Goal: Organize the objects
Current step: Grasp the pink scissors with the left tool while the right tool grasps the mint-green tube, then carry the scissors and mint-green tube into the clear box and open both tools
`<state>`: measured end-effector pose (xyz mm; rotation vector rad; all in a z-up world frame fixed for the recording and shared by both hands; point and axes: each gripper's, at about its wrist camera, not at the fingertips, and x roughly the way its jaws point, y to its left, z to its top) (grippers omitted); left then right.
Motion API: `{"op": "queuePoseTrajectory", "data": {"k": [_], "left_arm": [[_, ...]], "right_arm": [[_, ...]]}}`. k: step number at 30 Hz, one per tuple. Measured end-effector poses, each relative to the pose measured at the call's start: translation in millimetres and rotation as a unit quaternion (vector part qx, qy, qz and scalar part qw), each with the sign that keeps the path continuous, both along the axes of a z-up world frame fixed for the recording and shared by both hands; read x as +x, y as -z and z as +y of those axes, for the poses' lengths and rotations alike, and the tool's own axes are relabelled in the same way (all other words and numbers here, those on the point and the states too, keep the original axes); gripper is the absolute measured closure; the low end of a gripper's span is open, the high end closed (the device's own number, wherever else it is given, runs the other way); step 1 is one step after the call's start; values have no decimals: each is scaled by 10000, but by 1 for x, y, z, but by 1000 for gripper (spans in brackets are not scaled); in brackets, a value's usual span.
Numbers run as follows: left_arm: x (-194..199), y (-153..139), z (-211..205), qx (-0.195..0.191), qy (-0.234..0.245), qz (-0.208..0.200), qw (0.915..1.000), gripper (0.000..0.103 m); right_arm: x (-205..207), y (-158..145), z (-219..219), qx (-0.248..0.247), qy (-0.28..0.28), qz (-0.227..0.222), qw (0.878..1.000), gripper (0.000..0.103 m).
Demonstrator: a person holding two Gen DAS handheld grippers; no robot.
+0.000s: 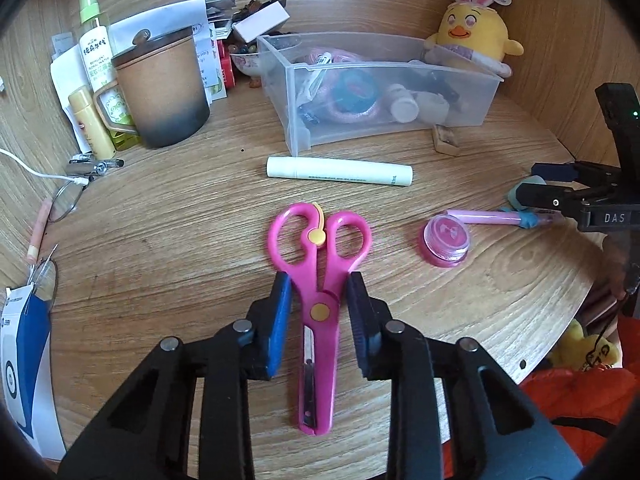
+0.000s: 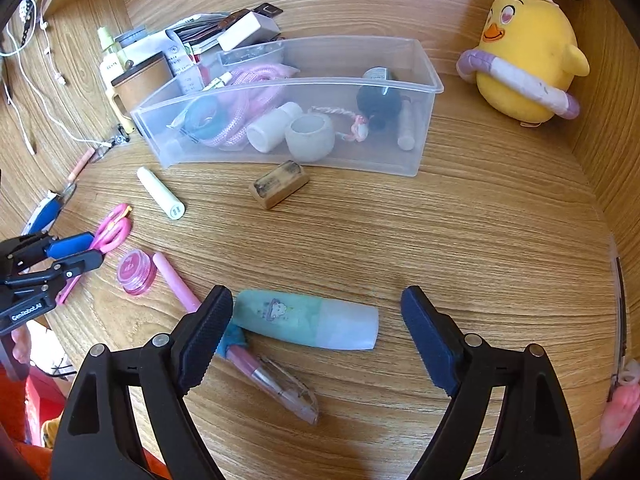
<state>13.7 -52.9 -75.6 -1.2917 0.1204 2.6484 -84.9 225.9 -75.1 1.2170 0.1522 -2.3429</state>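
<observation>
Pink scissors (image 1: 318, 276) lie flat on the wooden desk, handles pointing away. My left gripper (image 1: 319, 286) is open, one pad on each side of the scissors' pivot, not touching. My right gripper (image 2: 318, 312) is open wide around a teal and frosted tube (image 2: 308, 322) lying on the desk. A clear plastic bin (image 2: 280, 152) with several small items stands behind. The left gripper also shows in the right wrist view (image 2: 86, 250), and the right gripper in the left wrist view (image 1: 536, 184).
A white tube (image 1: 340, 171), a pink round jar (image 1: 446, 242), a pink pen (image 2: 240, 356) and a wooden block (image 2: 279, 184) lie on the desk. A brown mug (image 1: 162, 88), bottles and papers stand at the back left. A yellow plush chick (image 2: 528, 60) sits at the back right.
</observation>
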Motion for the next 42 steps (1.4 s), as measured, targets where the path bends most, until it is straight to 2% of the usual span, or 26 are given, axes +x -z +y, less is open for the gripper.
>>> {"op": "queuePoseTrajectory", "data": {"k": [6,10,15,16,20,28,31,36,42], "left_arm": [[-1,-1,4,-7,-183,63,9998,82],[-3,-5,3,56,-269,137,9995,83],[-1,-19,-6,233,-437,353,9981,83],[1,-22,-9,274,-478,413,9976,83],[4,-33,-15,368,-603,562,9959,83],[2,-58,-10,369,-570,983,9928,83],[-1,-72,-5,407,-501,1183,9909,83],[-11,-89,8,426,-382,1396,9886,83],[-35,-95,26,425,-254,1424,9886,83]], "right_arm": [[4,-1,0,-77,27,-44,10000,18],[8,1,-7,169,46,176,9997,18],[5,4,-3,248,175,216,9993,19],[5,4,-3,267,181,237,9992,19],[6,4,-2,374,221,355,9984,32],[-3,0,7,46,360,264,9990,32],[-8,-7,12,-96,434,299,9986,32],[-13,-32,14,-285,422,603,9969,32],[-23,-64,9,-510,305,965,9936,32]]}}
